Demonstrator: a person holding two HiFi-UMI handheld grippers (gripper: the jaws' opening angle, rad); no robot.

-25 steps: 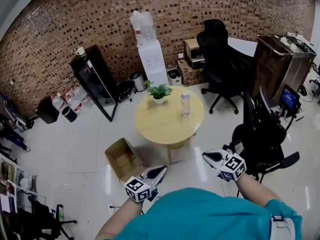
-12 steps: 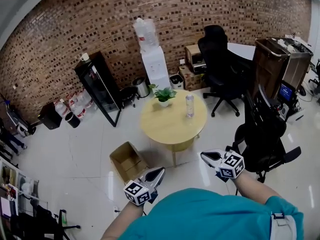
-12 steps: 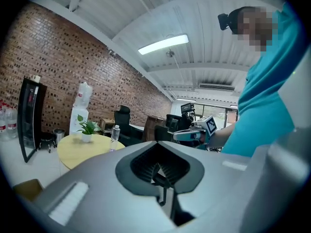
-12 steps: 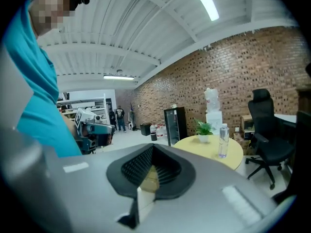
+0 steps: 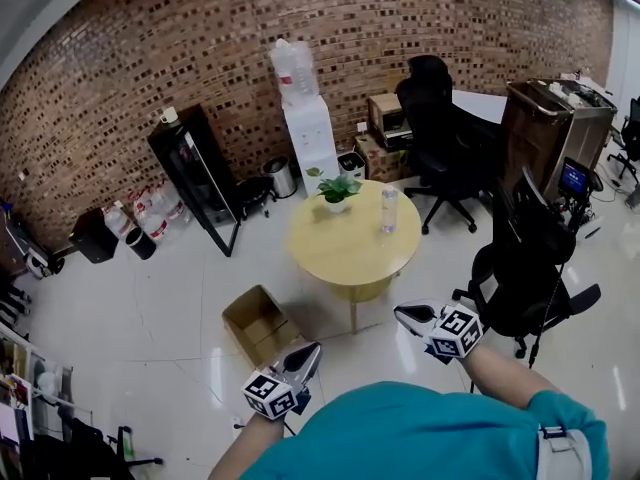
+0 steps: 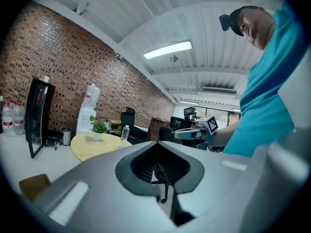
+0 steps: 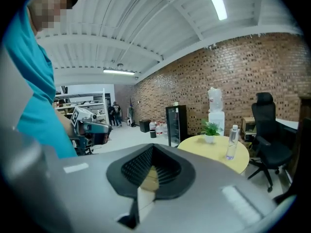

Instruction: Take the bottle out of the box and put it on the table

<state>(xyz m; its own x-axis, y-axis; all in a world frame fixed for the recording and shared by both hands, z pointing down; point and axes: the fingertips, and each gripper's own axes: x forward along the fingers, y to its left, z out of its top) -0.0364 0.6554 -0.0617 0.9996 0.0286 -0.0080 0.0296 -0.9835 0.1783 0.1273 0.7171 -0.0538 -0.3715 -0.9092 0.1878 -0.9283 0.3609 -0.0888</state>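
In the head view we see the left claw (image 5: 310,351) and the right claw (image 5: 405,315) held low in front of the person's teal shirt, both pointing toward the round yellow counter (image 5: 340,253). The clear bottle (image 5: 389,210) stands upright on that counter, near a potted plant (image 5: 339,188). The open cardboard box (image 5: 262,323) sits on the floor to the left of the counter and near the left claw. In the left gripper view we find the left claw (image 6: 159,169) with its jaws drawn together and nothing between them. The bottle (image 6: 125,134) appears upright on the counter (image 6: 92,147) beyond it, and the box (image 6: 34,186) lies at lower left. In the right gripper view we find the right claw (image 7: 151,171) likewise closed and empty. The bottle (image 7: 233,142) stands on the counter (image 7: 199,147) ahead and to the right, beside the plant (image 7: 210,129).
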